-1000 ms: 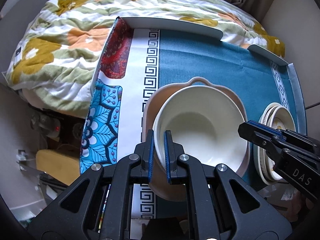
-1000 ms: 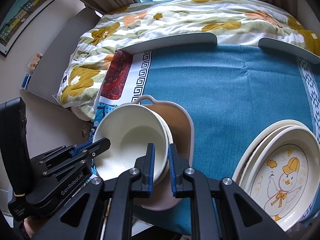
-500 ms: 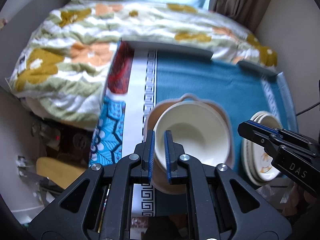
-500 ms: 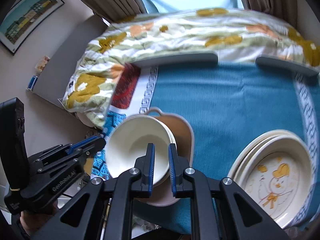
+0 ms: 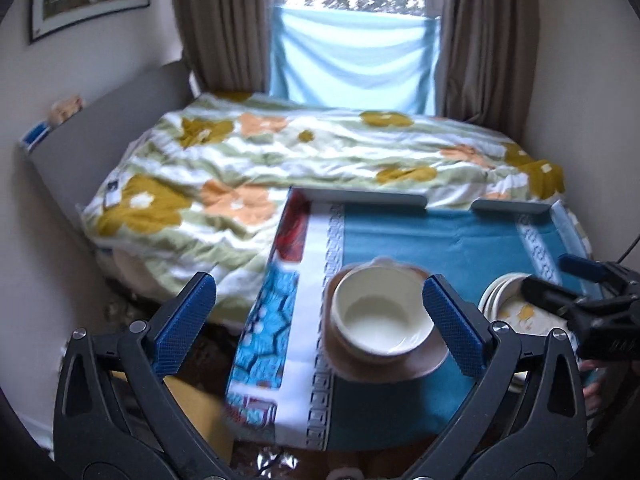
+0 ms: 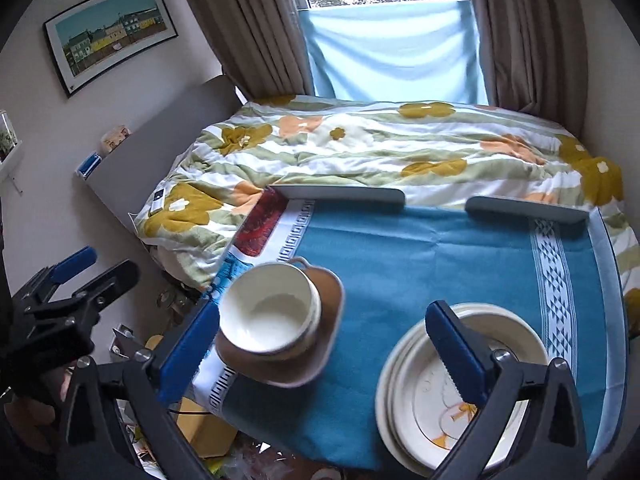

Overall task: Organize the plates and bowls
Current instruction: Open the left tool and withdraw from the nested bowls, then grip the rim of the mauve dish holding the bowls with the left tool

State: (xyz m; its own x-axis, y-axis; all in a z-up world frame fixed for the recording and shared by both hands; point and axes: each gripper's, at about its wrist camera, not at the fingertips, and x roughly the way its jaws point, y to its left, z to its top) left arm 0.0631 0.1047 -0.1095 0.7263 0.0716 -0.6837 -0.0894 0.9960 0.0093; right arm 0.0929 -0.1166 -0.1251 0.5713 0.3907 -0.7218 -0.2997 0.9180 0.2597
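- Left gripper: jaws spread wide, having just opened; nothing is pinched. The blue pads stand clear of all dishes.
- Right gripper: jaws likewise spread wide after just opening, pinching nothing. In the left wrist view it appears at the right edge, above the plates.
- Cream bowl: ahead of and below the left gripper, seen between its two pads but not touched by them. It sits nested in a tan dish with a small handle on its far side. From the right gripper, the cream bowl lies ahead and to the left, just beyond the left pad.
- Plates: a stack of cream plates, the top one printed with a yellow figure, sits below the right gripper's right pad. From the left gripper, the plates lie to the right, well apart from the tan dish.
- Counter: covered by a teal cloth with patterned borders; both dish groups rest on it, near its near edge.
- Bed: beyond the counter, with a flowered quilt, under a curtained window.
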